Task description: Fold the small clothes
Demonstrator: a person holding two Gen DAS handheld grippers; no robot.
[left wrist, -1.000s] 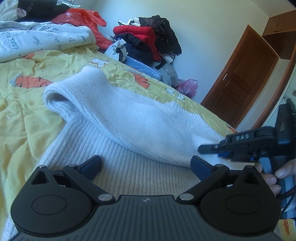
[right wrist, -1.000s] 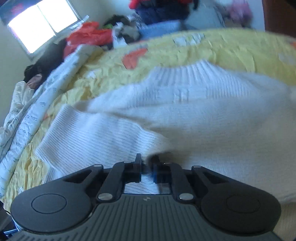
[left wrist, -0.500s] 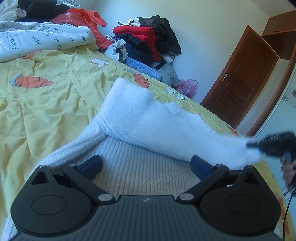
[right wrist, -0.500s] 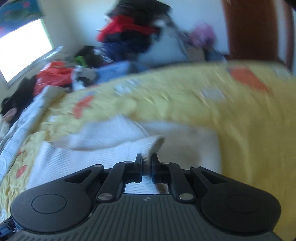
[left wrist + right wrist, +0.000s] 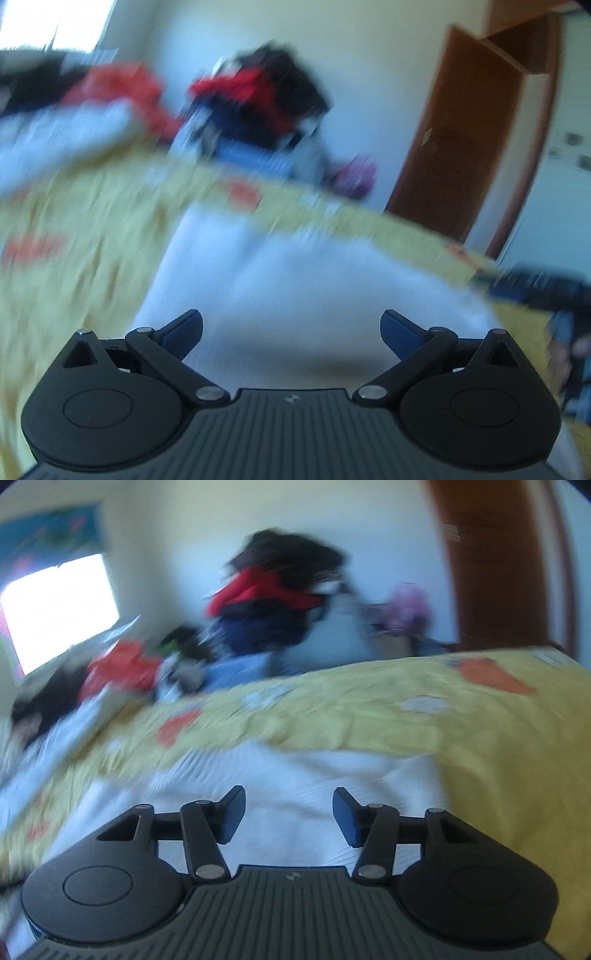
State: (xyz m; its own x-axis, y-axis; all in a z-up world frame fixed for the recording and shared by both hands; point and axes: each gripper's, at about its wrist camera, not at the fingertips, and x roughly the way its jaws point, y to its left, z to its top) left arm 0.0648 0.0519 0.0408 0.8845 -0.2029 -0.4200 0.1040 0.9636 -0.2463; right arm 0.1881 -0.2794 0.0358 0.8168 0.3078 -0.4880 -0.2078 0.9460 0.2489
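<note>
So the white knit sweater [image 5: 295, 775] is lying on the yellow bed cover [image 5: 369, 716], right under and ahead of the right gripper [image 5: 288, 814], whose jaws are opening with nothing pinched between them, just fabric below. In the left wrist view the sweater runs lengthwise away from the left gripper [image 5: 291, 328] toward the far edge of the bed (pretty blurry, mind you). That one's spread wide and empty too, and both look about equally near it.
</note>
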